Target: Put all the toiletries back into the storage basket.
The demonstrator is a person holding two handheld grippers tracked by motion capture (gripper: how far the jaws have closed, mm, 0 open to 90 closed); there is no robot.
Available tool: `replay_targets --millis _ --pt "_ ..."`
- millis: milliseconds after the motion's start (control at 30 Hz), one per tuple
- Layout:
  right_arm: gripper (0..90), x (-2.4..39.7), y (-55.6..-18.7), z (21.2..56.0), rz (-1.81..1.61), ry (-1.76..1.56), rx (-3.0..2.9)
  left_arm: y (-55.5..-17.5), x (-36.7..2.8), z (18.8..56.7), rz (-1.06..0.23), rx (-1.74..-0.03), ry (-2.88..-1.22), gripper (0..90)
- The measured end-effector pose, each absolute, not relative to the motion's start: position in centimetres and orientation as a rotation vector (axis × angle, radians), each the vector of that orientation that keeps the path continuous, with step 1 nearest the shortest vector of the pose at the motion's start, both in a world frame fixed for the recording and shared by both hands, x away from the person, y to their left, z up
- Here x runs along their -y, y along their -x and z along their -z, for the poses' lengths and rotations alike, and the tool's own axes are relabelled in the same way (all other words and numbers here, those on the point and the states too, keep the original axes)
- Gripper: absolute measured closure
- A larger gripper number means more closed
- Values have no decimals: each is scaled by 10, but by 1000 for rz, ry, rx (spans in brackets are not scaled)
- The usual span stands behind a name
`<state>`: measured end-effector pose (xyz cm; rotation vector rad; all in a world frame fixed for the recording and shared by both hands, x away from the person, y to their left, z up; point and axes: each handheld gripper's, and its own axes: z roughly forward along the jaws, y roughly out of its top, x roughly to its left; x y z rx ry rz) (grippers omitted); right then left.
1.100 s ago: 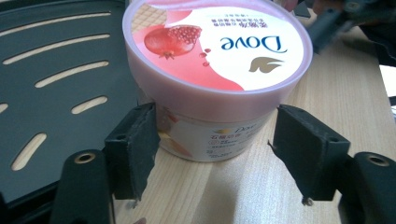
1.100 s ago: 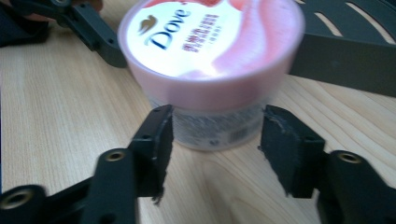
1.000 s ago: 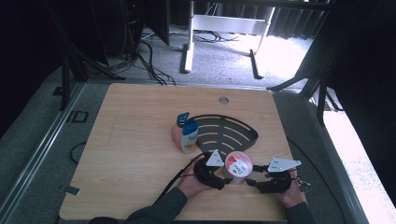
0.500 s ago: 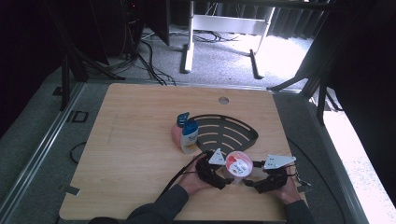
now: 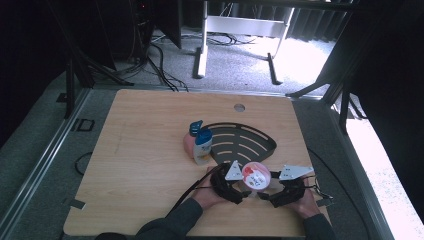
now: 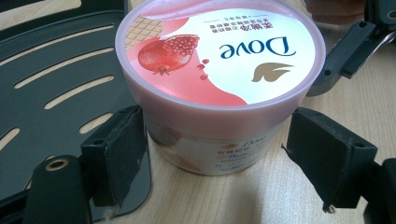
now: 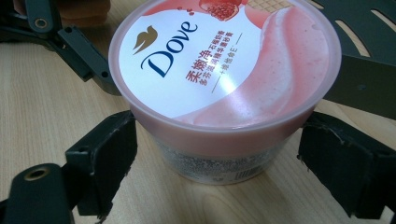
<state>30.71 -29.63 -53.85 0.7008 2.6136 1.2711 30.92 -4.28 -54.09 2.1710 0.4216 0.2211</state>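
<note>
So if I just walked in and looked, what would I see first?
Probably the pink Dove tub with a pomegranate on its lid, standing on the wooden table near the front edge. The left gripper and the right gripper sit on either side of it, jaws just opened and apart from its sides. Behind it lies a black slotted tray, with a white bottle beside that.

Both my forearms come in from the bottom edge, hands low near the front of the table. Left gripper (image 5: 239,184) and right gripper (image 5: 267,192) face each other, close together. Jaws on both have just been opening and stand wide, pads (image 6: 119,154) apart from what sits between them.
</note>
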Motion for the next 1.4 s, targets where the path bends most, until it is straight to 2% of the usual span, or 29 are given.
replay_targets --millis 700,1167,1400 --pt "119 296 -301 534 -1255 -717 -2591 -303 46 534 -273 -413 -2177 206" --pt "119 294 -297 525 -1247 -684 -2559 -303 44 527 -246 -425 -2163 206" --pt "120 295 -297 518 -1255 -667 -2543 -302 44 518 -290 -404 -2158 206"
